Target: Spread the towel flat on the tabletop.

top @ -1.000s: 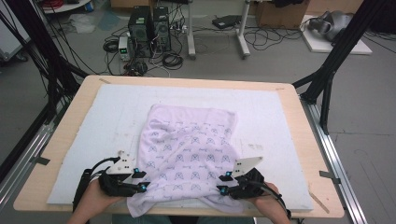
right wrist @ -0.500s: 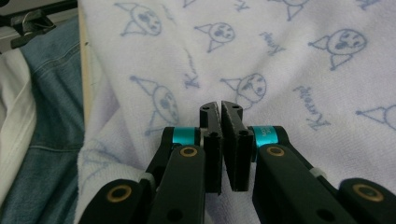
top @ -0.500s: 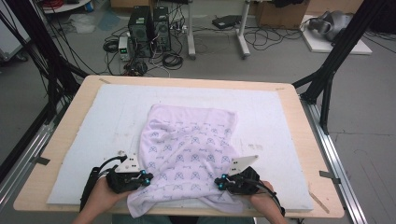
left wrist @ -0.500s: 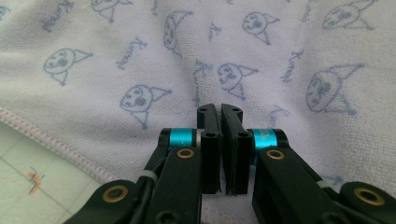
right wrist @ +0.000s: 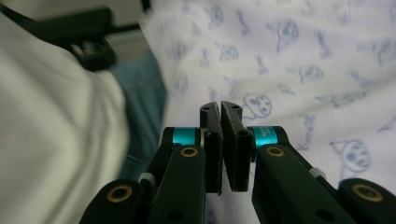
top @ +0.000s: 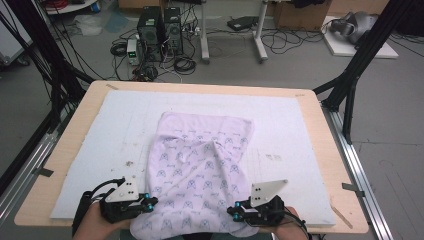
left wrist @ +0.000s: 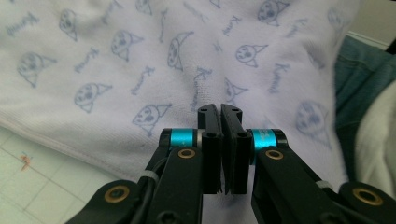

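A white cloth (top: 200,165) printed with blue cartoon faces lies rumpled on the white mat (top: 100,130), and its near hem reaches the table's front edge. My left gripper (top: 150,202) is at the hem's left corner. In the left gripper view its jaws (left wrist: 219,107) stand pressed together with the cloth (left wrist: 140,60) pinched between them. My right gripper (top: 231,212) is at the hem's right corner. Its jaws (right wrist: 219,105) are likewise shut on the cloth (right wrist: 303,60). Both grippers point inward at each other along the hem.
The mat covers most of the wooden table (top: 200,87). The person's blue trousers (left wrist: 359,79) and white top (right wrist: 46,116) are close behind the hem. Black frame poles (top: 355,75) stand at the table's sides, and computers with cables (top: 160,30) are on the floor beyond.
Both grippers have drawn back toward the near edge and risen a little, taking the cloth's near hem with them. The far part of the cloth lies as before.
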